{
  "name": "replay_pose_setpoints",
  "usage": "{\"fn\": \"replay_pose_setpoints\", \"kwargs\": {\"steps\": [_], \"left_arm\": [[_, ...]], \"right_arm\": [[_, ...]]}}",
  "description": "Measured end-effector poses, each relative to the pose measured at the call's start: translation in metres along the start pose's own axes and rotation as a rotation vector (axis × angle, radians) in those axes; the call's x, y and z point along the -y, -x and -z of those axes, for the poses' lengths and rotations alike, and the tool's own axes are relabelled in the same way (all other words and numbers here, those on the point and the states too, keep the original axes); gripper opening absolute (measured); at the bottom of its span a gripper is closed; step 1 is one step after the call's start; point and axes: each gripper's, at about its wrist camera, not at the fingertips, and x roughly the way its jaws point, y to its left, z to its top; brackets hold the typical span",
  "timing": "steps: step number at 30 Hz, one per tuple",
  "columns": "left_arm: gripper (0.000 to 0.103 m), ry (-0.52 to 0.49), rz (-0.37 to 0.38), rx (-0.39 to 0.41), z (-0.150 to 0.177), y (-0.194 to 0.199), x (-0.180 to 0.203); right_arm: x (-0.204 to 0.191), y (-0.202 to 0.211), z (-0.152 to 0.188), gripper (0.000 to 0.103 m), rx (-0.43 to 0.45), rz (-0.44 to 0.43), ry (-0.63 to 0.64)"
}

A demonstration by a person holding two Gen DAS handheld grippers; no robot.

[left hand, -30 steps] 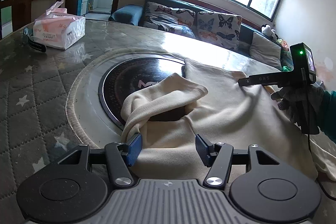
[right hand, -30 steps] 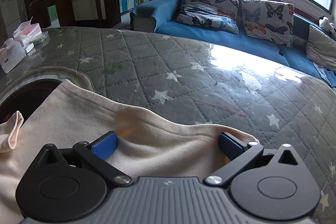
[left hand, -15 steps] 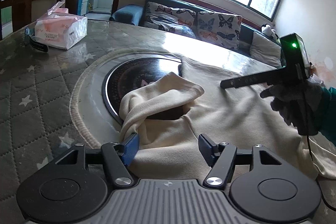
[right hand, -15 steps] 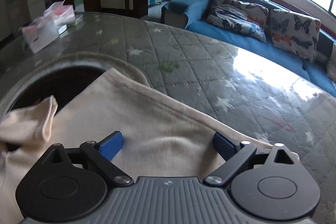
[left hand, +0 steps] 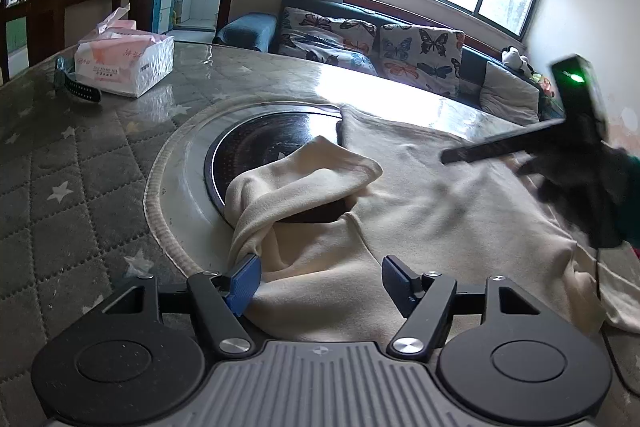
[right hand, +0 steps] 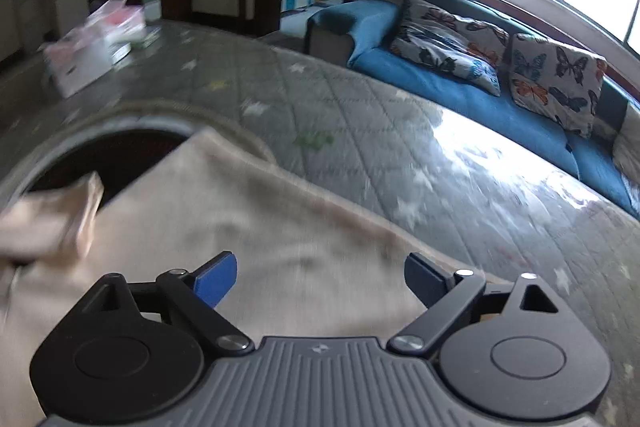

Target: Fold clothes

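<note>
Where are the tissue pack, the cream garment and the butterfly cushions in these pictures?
tissue pack (left hand: pixel 128 65), left wrist view, on its front face.
cream garment (left hand: pixel 436 203), left wrist view, on its flat body.
butterfly cushions (right hand: pixel 556 79), right wrist view, on the right cushion's face.

The left wrist view sits low over the near edge of the cloth (left hand: pixel 420 211), facing across the table (left hand: pixel 80 163) toward the sofa (left hand: pixel 400 43) and window. The right wrist view (blurred) looks from the cloth's right side (right hand: pixel 248 227), close above it, facing the same sofa (right hand: pixel 440 67); both share cloth, table and tissue box (left hand: pixel 124 63)
</note>
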Motion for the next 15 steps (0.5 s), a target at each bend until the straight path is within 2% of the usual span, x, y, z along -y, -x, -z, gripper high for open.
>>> {"fn": "replay_pose_setpoints", "kwargs": {"steps": [5,15], "left_arm": [[0.072,-0.024,-0.007,0.004,0.004,0.001,0.001],[0.074,-0.061,-0.030,0.005,0.014,0.010,0.006]], "right_arm": [[-0.007,0.039,0.039,0.093,-0.002,-0.048,0.019],[-0.019,0.101,0.113,0.096,-0.003,-0.068,0.052]]}}
